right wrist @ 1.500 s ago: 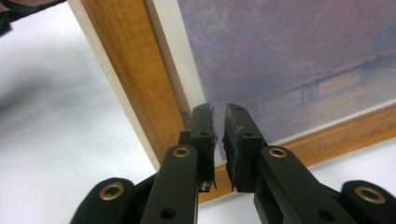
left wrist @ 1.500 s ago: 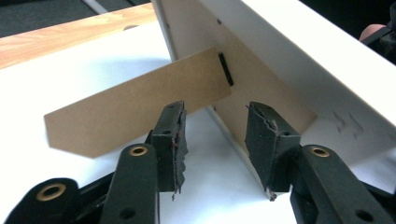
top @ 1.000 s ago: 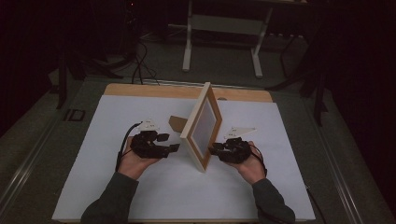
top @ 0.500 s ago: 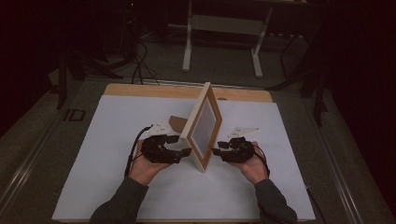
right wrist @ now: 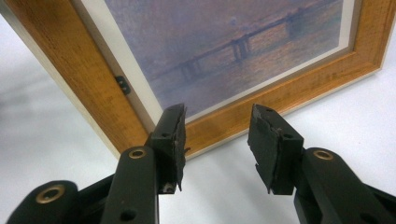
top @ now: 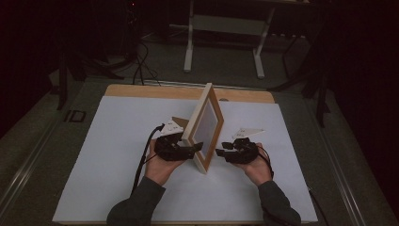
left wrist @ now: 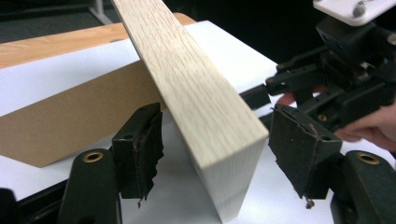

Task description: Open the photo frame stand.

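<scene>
A wooden frame (top: 205,127) stands on its edge in the middle of the white counter (top: 94,155), propped by a brown stand (left wrist: 70,116) behind it. The left tool (top: 195,149) has its jaws wide, one on each side of the frame's near corner, and the pads do not touch the wood. They have just closed a little. The right tool (top: 221,153) sits just beside the frame's picture side, half open and holding nothing. Its jaws have just opened more. The counter around them is bare and white.
</scene>
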